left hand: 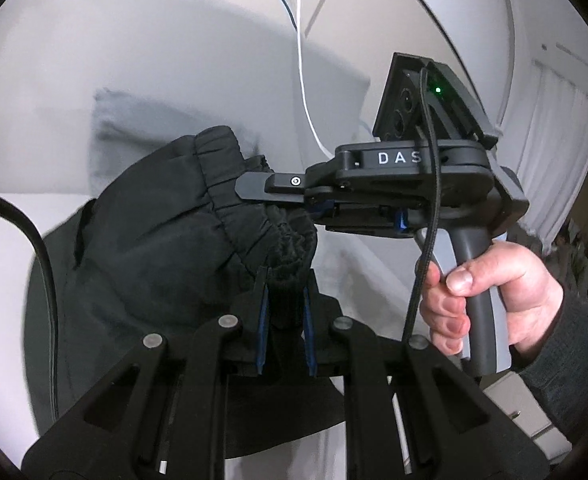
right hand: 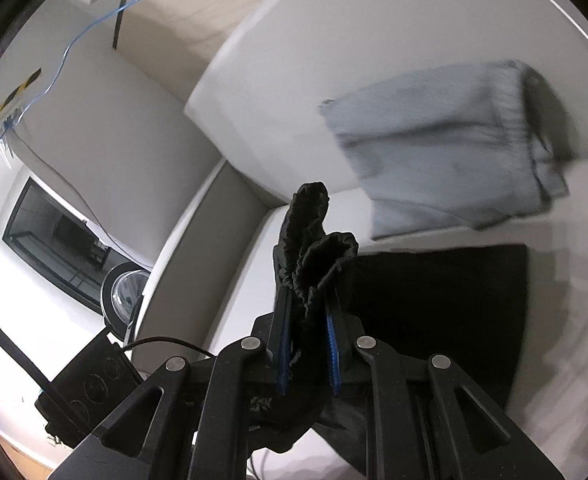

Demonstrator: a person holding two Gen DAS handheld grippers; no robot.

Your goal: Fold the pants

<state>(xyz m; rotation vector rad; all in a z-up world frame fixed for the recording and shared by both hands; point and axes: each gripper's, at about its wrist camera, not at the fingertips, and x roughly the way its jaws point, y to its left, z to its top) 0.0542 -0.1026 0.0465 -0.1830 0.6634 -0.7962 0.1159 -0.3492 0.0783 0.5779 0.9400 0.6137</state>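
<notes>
On a white bed (right hand: 554,320) by pale walls, the left tool (left hand: 286,328) and right tool (right hand: 308,344) each clamp the elastic waistband of black pants (left hand: 154,248), lifted with legs trailing on the bed, so the fold seems underway, needing both corners carried across together.

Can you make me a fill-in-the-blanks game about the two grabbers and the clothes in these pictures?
1. Both grippers, the left gripper and the right gripper, are shut on the ____ fabric pants.
2. The part pinched in the fingers is the stretchy, gathered ____ of the pants.
3. The folded pale garment lying farther back is coloured light ____.
4. The cable hanging on the wall is coloured ____.

Missing words: black; waistband; blue; blue
</notes>
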